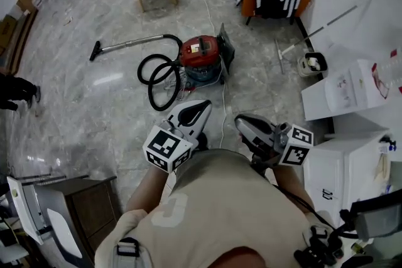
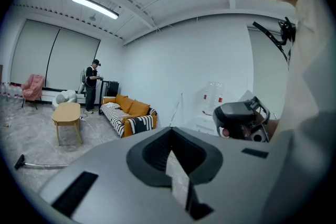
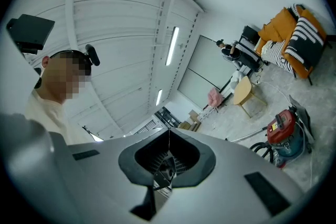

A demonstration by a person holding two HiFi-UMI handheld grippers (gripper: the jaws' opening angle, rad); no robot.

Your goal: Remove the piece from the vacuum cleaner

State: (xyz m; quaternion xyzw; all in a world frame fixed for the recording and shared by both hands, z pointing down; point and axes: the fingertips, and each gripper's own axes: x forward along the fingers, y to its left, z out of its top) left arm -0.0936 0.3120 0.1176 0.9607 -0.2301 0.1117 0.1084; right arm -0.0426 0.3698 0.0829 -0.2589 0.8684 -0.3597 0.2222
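On floor [image 1: 94, 110], red vacuum cleaner [image 1: 202, 58], label [image 1: 196, 46] illegible

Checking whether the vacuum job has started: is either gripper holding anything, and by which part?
Nothing is held. The left gripper and right gripper are shut and empty; the vacuum cleaner stands apart on the floor.
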